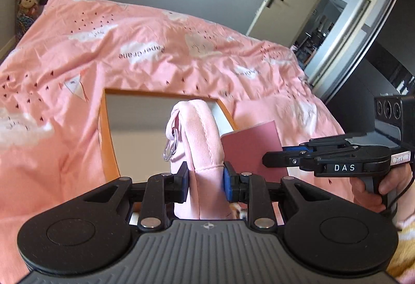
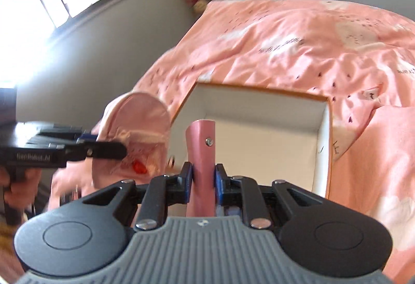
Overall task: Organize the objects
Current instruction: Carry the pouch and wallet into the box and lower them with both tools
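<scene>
Left gripper (image 1: 205, 177) pinches pink pouch (image 1: 199, 133) | right gripper (image 2: 203, 180) pinches your upright red booklet (image 2: 201, 154) | box (image 2: 321, 144) dead ahead, right nearer

Left gripper (image 1: 205, 180) jaws clamped on pink pouch (image 1: 199, 139); right gripper (image 2: 203, 177) jaws clamped on dark-pink wallet (image 2: 202, 151).
</scene>
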Tool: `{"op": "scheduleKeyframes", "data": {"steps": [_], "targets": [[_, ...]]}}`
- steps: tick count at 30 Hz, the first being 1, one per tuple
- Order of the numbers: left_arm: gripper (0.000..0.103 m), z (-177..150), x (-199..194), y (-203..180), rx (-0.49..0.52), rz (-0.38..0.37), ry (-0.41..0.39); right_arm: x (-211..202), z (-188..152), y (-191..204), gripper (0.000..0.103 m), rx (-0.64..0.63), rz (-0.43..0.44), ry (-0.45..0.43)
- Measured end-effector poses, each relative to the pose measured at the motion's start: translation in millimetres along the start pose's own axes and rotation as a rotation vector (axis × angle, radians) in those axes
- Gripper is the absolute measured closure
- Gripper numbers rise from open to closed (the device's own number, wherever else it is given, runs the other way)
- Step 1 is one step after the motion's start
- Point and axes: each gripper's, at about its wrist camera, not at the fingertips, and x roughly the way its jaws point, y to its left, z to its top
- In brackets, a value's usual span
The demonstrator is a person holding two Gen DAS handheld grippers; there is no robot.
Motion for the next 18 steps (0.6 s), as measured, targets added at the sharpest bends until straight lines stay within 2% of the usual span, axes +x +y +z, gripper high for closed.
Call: {"op": "scheduleKeyframes", "data": {"steps": [3, 6, 10, 14, 18], "targets": [[0.074, 18.6, 22.2, 9.4, -0.027, 0.026, 0.022, 18.3, 20.8, -18.3, 0.084, 0.112, 0.005, -0.057], [0.074, 23.4, 57.9, 24.6, -0.063, 0.07, 0.094, 49.5, 35.5, -35.5, 0.084, 0.201, 0.032, -0.058], [0.074, 15.3, 93.1, 41.3, -0.041, 0.163, 0.156, 96.6, 26.3, -43.8, 0.084, 0.254, 0.036, 0.015], [0.074, 12.6, 106.6, 54.4, -0.03, 0.203, 0.219, 139.3, 19.8, -44.0, 0.084, 0.283, 0.078, 0.103], [0.075, 11.1, 116.8, 60.5, -0.005, 0.273, 0.278, 170.1, 18.8, -34.1, 0.084, 0.28, 0.079, 0.183]]}}
